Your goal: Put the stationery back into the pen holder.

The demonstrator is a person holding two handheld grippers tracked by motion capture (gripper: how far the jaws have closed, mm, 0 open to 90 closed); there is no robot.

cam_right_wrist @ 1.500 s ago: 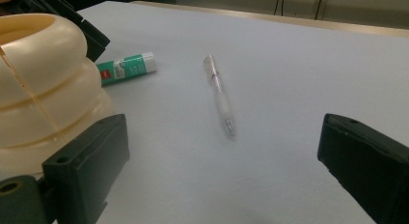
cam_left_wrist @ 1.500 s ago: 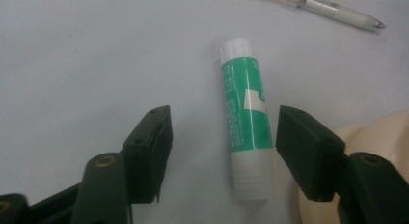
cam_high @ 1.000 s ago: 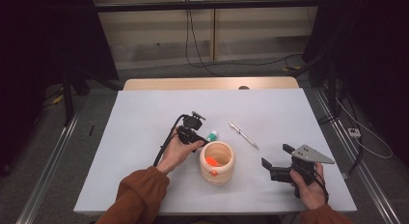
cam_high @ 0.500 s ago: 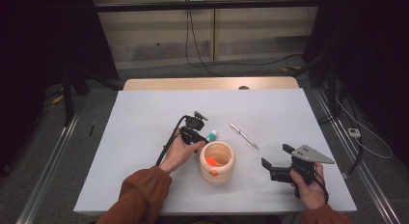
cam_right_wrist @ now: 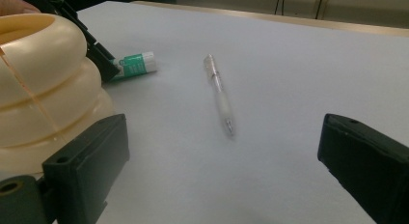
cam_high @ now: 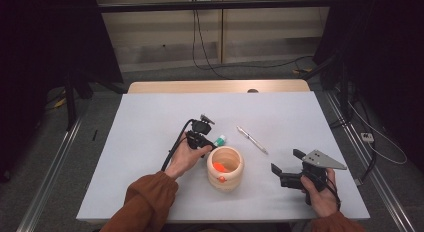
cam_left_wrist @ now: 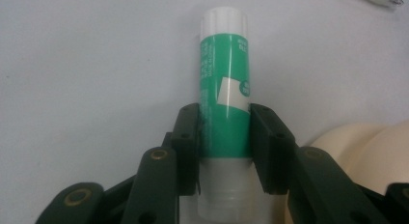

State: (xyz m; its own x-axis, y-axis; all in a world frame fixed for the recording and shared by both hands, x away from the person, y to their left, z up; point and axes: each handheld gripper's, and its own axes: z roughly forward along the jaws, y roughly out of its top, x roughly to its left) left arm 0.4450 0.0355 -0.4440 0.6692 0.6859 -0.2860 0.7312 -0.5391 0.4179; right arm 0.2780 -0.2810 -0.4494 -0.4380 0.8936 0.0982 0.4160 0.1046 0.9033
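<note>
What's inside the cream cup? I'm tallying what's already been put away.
In the high view, an orange thing lies inside the cup, against its left inner wall. The cup's near wall covers part of the bottom, so anything there stays unseen.

1. The holder (cam_high: 225, 168) stands on the surface (cam_high: 150, 122), near its front edge and about midway across.
2. The glue stick (cam_high: 219, 140) lies on the surface just behind the holder, at the holder's rear left.
3. The left claw (cam_high: 207, 144) sits left of the holder, with the glue stick between its jaws and touching both.
4. The pen (cam_high: 252, 139) lies on the surface right of the glue stick and behind the holder's right side, apart from both.
5. The right claw (cam_high: 285, 164) sits right of the holder, near the front right corner, apart from it.
6. A small item (cam_high: 218, 167) lies inside the holder.
</note>
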